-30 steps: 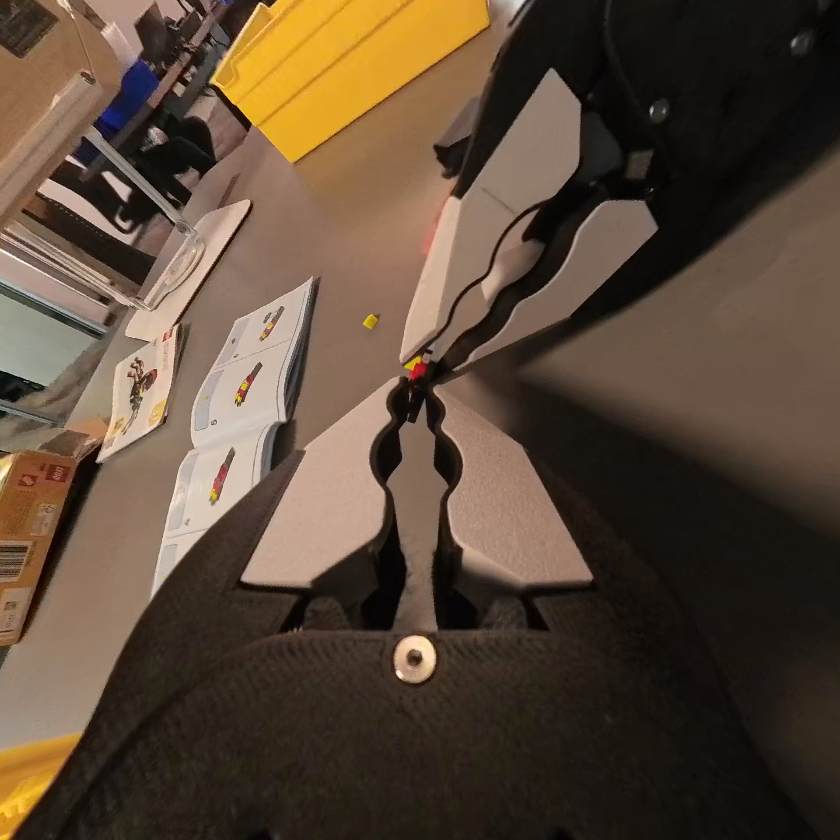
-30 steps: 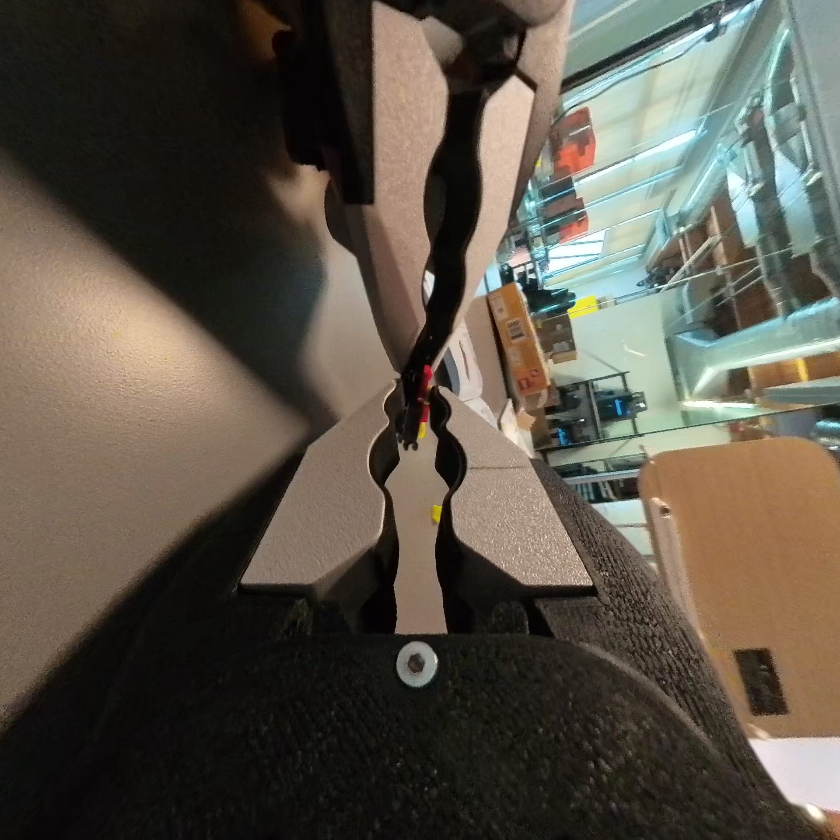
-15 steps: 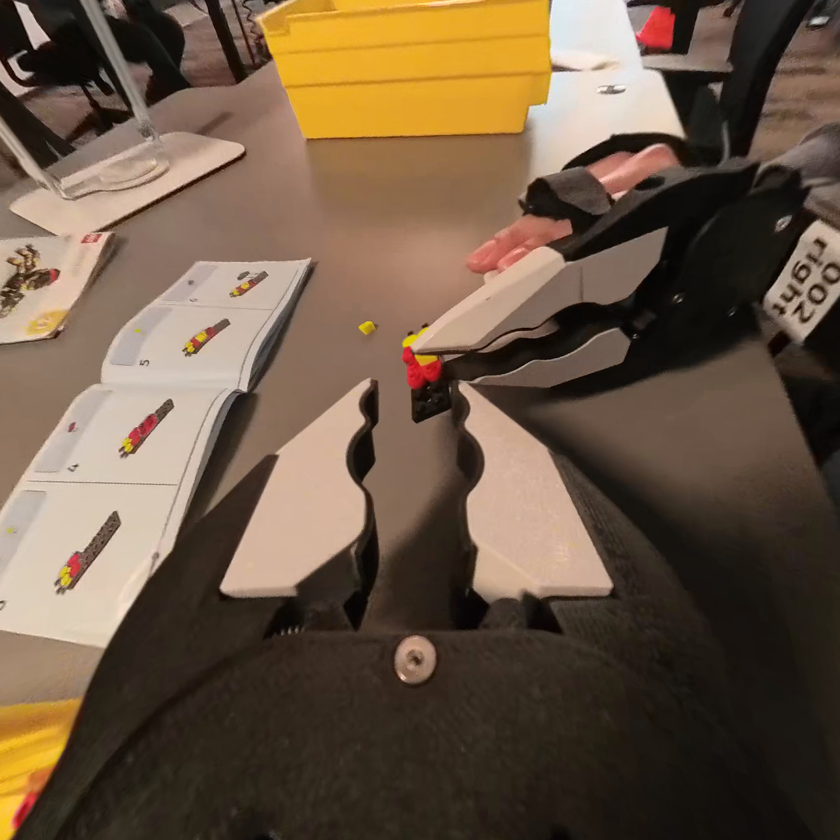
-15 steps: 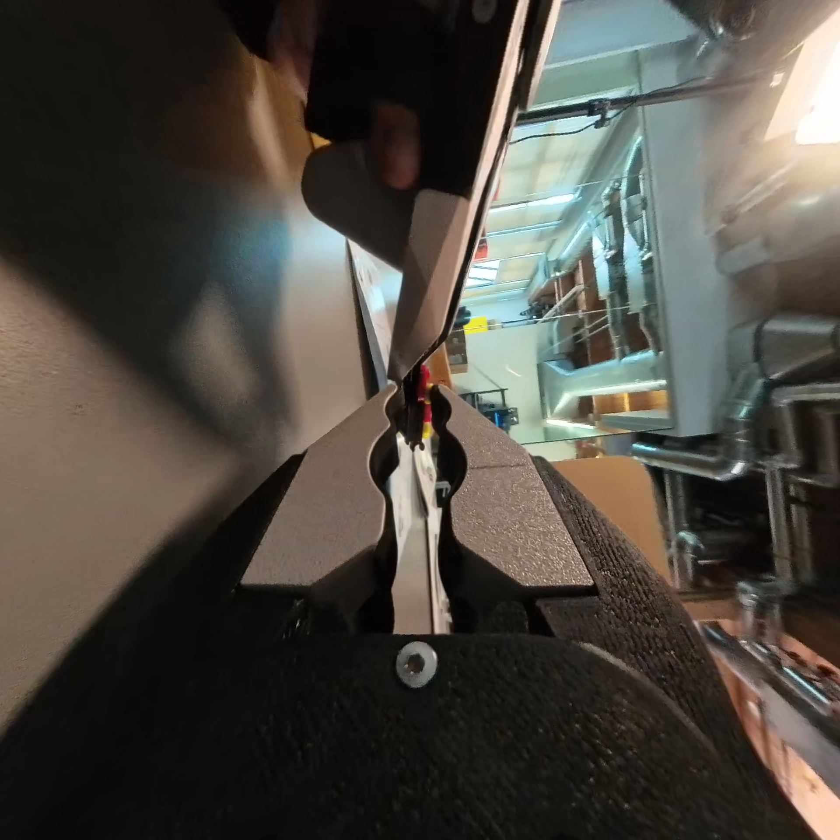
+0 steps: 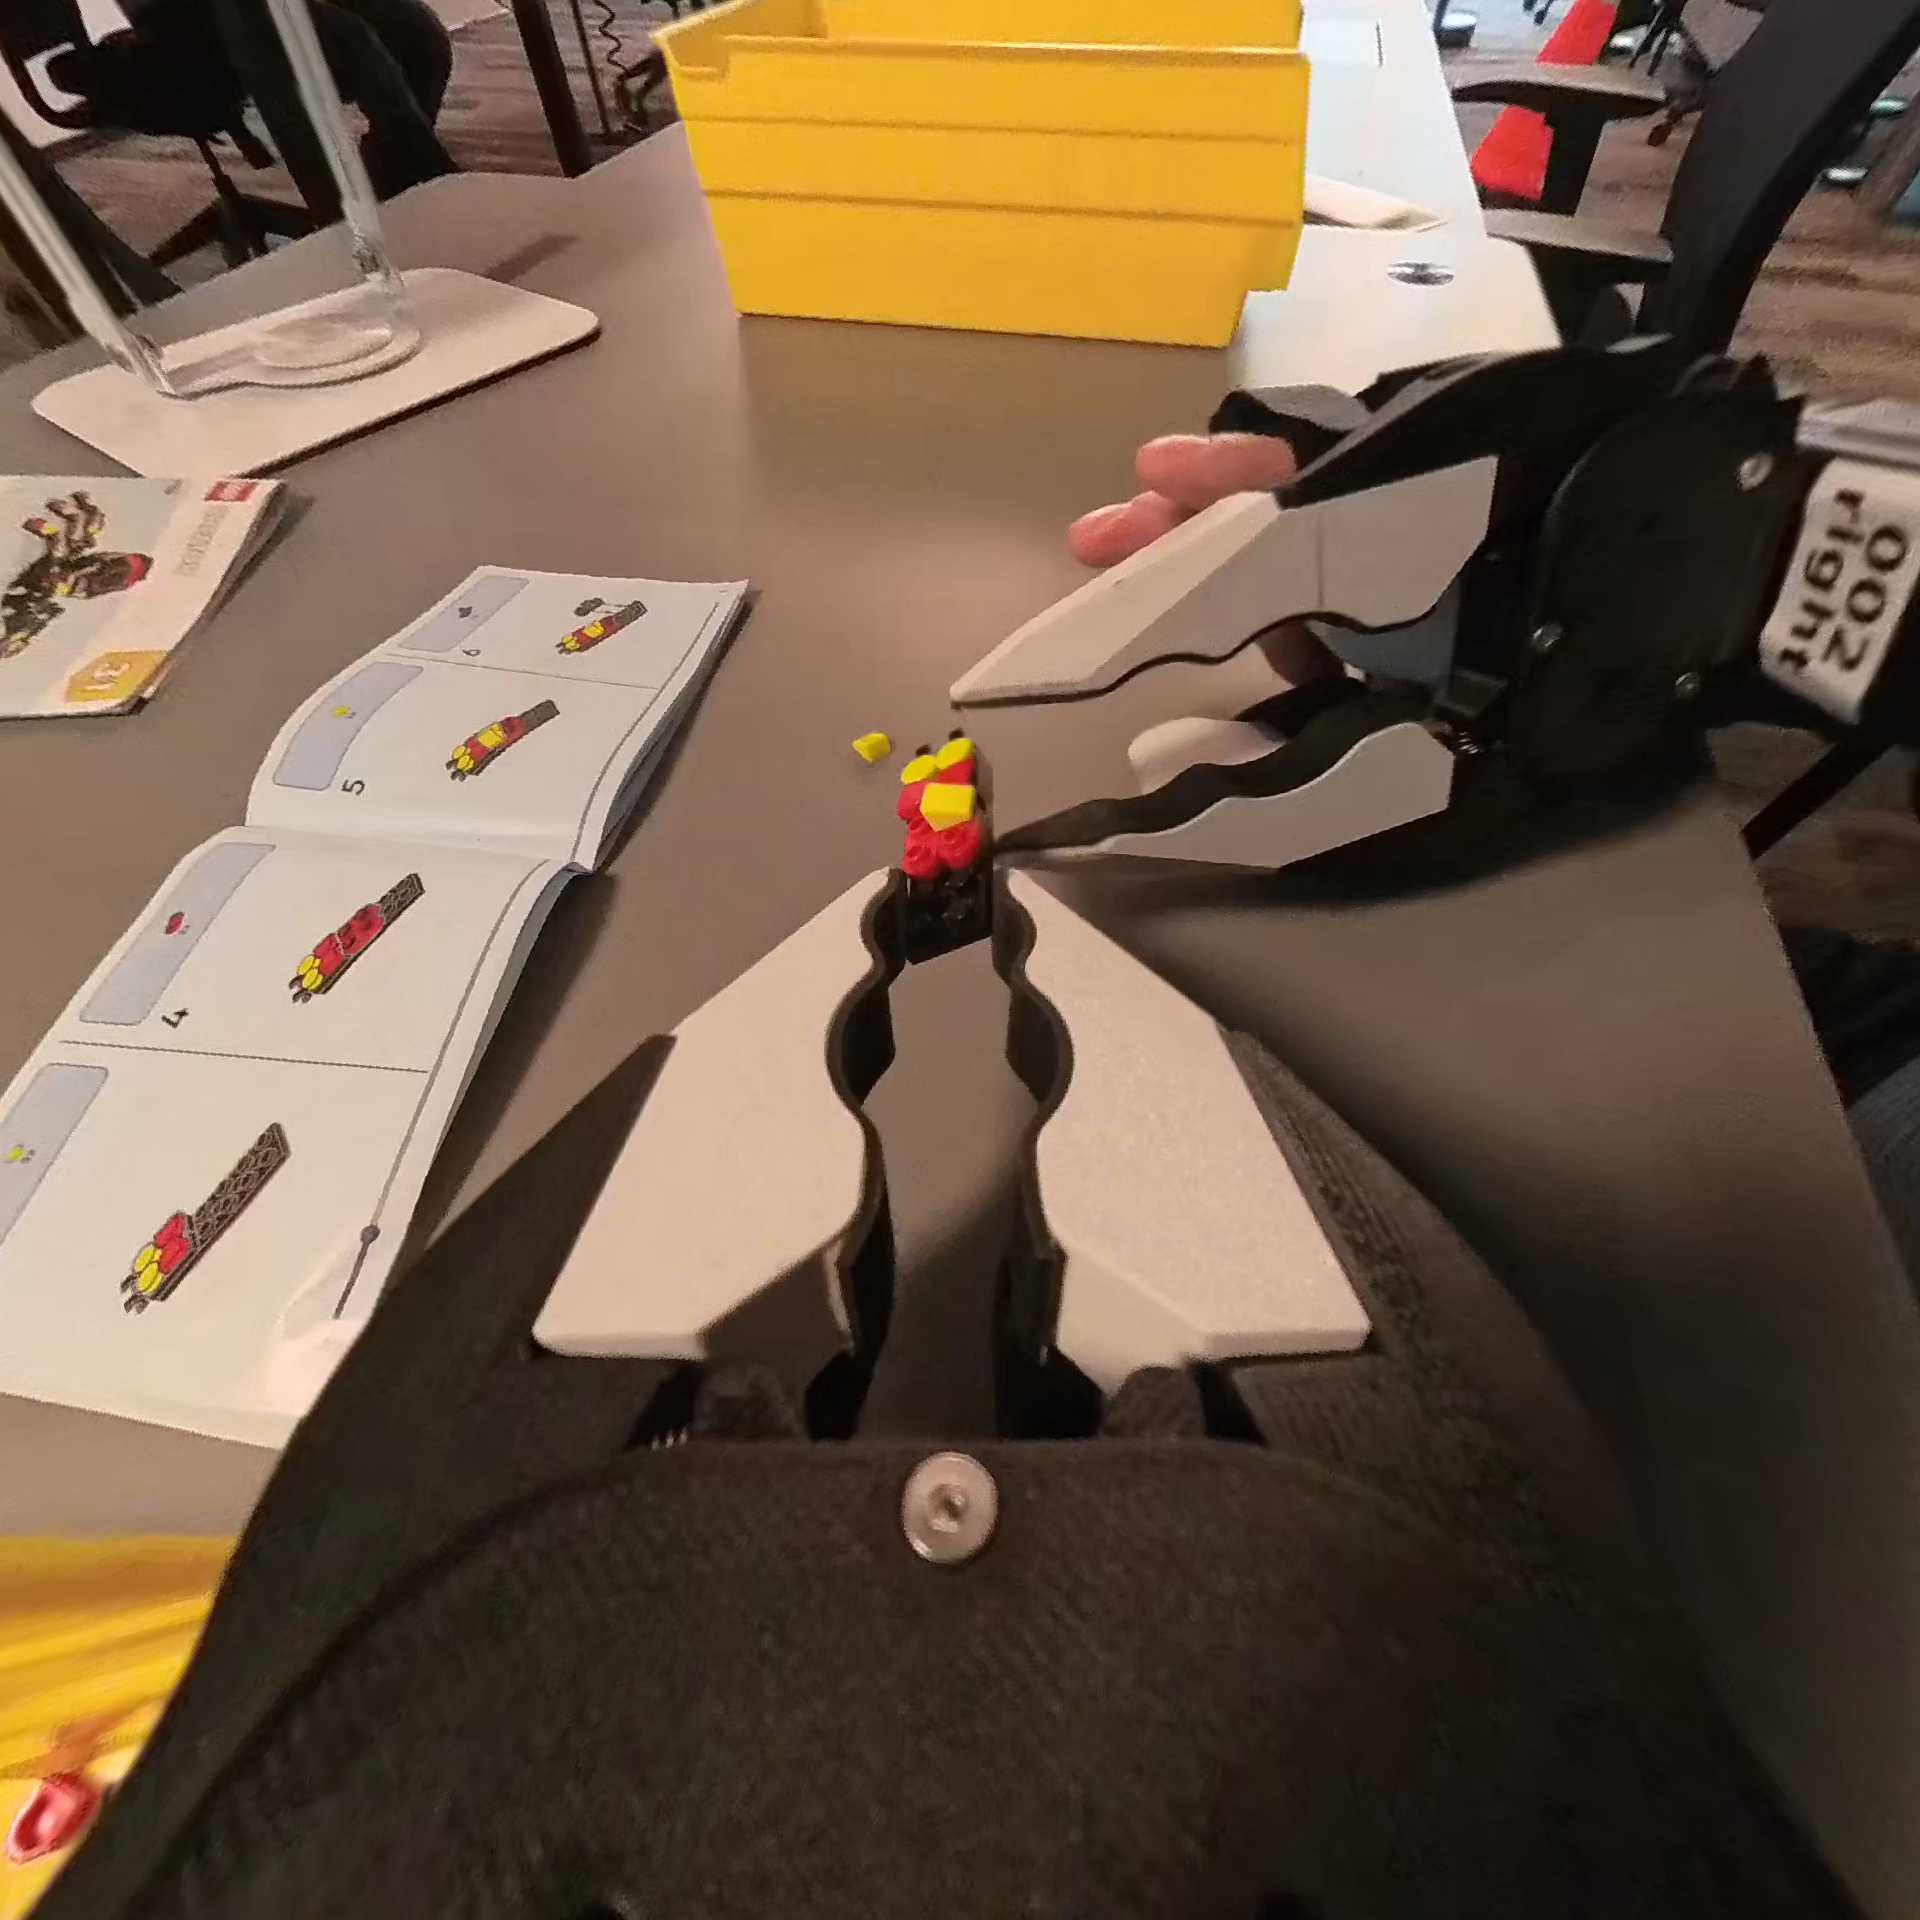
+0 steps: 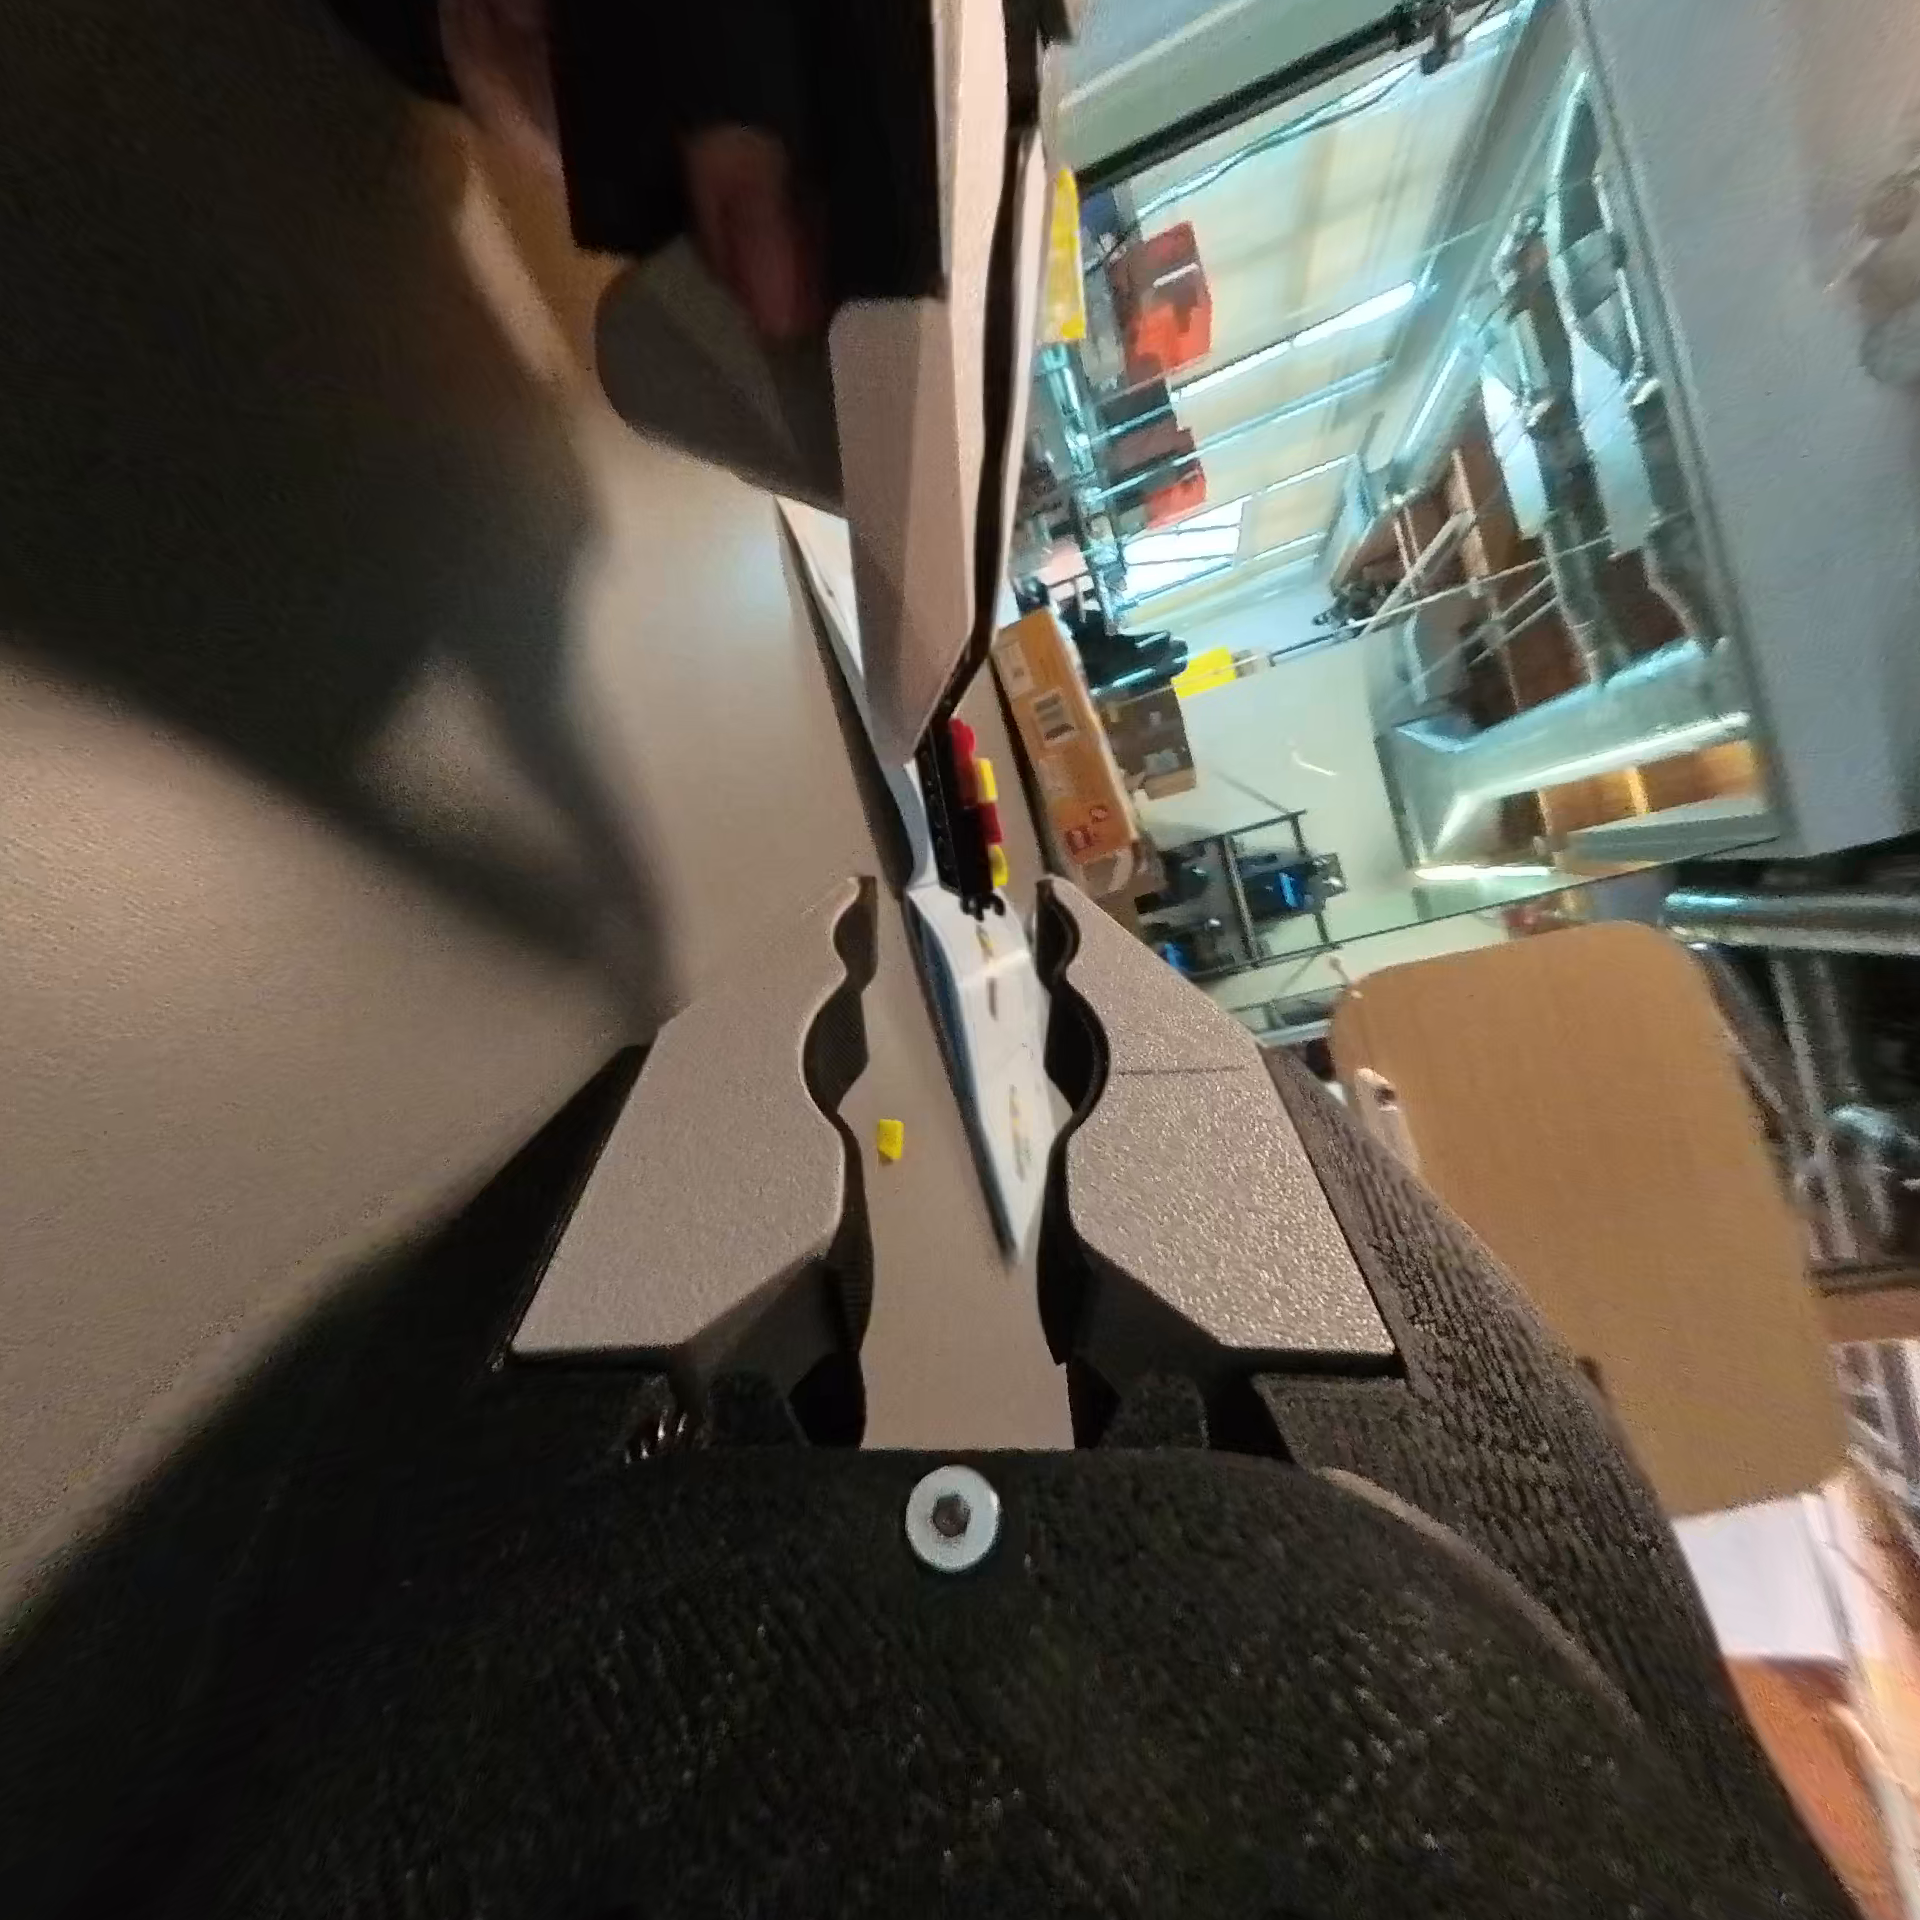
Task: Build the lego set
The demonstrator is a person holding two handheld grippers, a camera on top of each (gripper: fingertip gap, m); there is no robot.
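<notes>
Between the tips of the left gripper (image 5: 943,902) the black plate of the small lego assembly (image 5: 943,831) is pinched, so that the red and yellow pieces stacked on it stand out just beyond the fingers. Off to the right of that claw, the right gripper (image 5: 982,774) is seen with its jaws spread apart and nothing between them, its tips just beside the stack's far end. From the right wrist view the same assembly (image 6: 968,808) is seen edge-on just ahead of the parted fingers, not enclosed by them. A loose yellow piece (image 5: 871,746) lies on the grey table (image 5: 727,436) just beyond and left of the held stack, and the open instruction booklet (image 5: 343,914) is spread farther left. The step in hand is judged to be the adding of small pieces to the plate. The next move is judged to call for the free claw to be brought down over the yellow piece and closed gently, since so small a part is easily flicked away.
</notes>
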